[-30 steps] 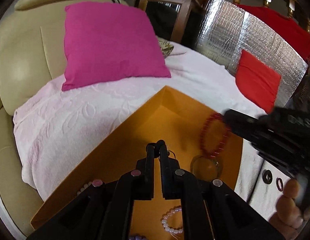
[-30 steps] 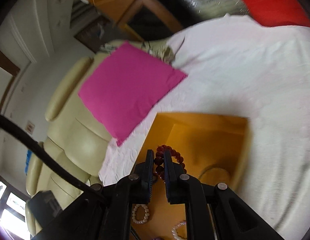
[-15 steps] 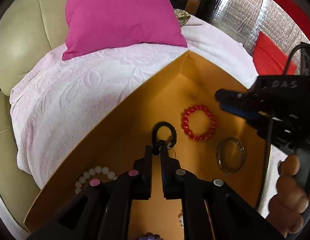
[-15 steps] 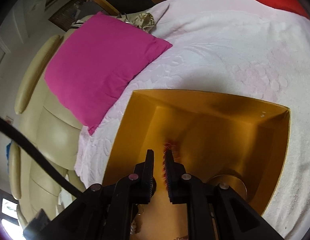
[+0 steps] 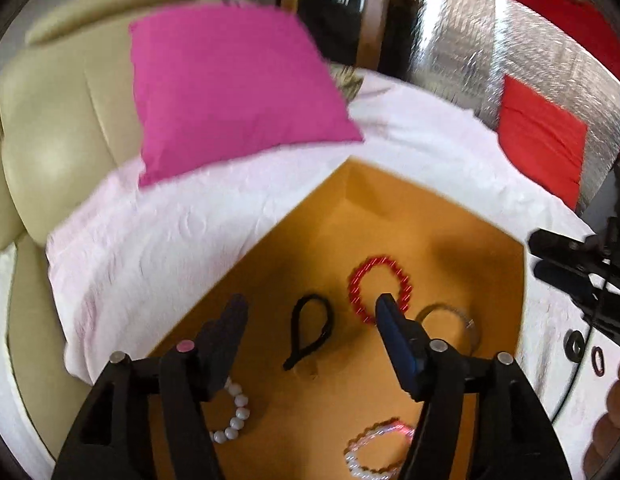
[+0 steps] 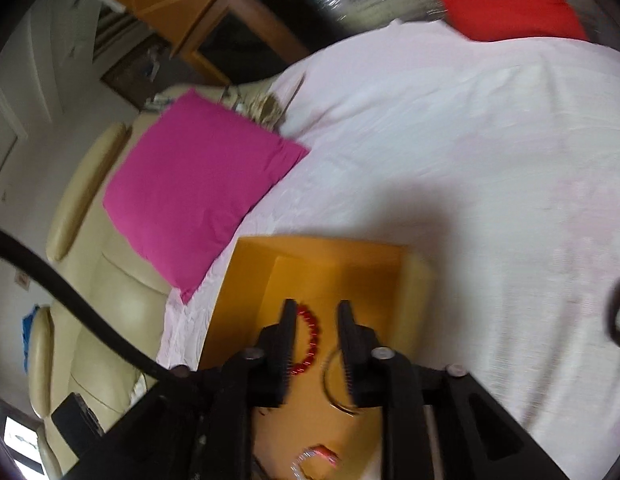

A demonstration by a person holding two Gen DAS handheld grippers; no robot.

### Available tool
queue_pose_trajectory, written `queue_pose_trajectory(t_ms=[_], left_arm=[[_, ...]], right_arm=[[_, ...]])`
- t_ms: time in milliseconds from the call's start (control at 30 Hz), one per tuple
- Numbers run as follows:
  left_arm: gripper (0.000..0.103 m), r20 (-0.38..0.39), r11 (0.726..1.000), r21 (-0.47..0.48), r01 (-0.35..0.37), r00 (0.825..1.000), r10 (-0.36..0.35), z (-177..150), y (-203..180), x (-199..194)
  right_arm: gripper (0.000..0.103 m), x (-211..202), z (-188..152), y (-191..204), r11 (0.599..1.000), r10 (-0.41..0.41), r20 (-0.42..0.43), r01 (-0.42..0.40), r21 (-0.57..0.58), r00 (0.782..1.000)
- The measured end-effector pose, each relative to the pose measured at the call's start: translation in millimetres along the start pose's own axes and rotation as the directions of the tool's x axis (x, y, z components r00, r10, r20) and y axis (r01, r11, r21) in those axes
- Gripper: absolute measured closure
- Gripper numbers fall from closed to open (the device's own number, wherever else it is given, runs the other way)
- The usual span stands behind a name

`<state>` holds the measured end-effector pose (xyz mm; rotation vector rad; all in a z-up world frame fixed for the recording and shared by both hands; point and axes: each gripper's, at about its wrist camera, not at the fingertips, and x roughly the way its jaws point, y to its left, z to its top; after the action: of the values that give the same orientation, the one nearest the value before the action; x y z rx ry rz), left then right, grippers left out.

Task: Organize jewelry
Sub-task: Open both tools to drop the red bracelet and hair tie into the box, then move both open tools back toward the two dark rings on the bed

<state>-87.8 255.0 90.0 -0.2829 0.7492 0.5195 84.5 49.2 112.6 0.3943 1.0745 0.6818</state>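
Both tongs hang empty over the orange box [image 5: 449,216]. The left gripper [image 5: 310,308] stands wide, the black loop [image 5: 310,330] lying in the box between its tips, long axis slanting toward it. The right gripper [image 6: 315,308], narrower but parted, sits farther off, above the red bracelet [image 6: 308,336].

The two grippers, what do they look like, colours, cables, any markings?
Both are matte black plastic with angular arms and silver screw heads. The left gripper has one pink-capped screw and a blue face on one finger. The right gripper has toothed finger pads and a thick black cable.
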Motion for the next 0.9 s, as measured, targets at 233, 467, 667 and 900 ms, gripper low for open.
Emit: queue_pose_trajectory(t_ms=[233, 467, 667, 900], left_arm=[[0.025, 0.174, 0.996, 0.089, -0.02, 0.985, 0.004, -3.0, -45.3, -39.2], [0.021, 0.206, 0.98, 0.197, 0.017, 0.977, -0.059, -14.4, -100.2, -51.8], [0.021, 0.155, 0.952, 0.299, 0.057, 0.982, -0.108, -34.0, -153.2, -49.6], [0.021, 0.089, 0.906, 0.419, 0.064, 0.99, -0.11, -59.8, -210.4, -39.4]], right_arm=[[0.056, -71.3, -10.5, -56.5, 0.998, -0.032, 0.101, 0.026, 0.063, 0.994], [0.056, -136.2, -26.4, -128.5, 0.981, -0.141, 0.184, 0.112, 0.158, 0.973], [0.056, -176.7, -38.4, -182.9, 0.936, -0.276, 0.218, 0.21, 0.284, 0.936], [0.056, -165.4, -45.1, -206.9, 0.87, -0.472, 0.097, 0.445, 0.215, 0.876]])
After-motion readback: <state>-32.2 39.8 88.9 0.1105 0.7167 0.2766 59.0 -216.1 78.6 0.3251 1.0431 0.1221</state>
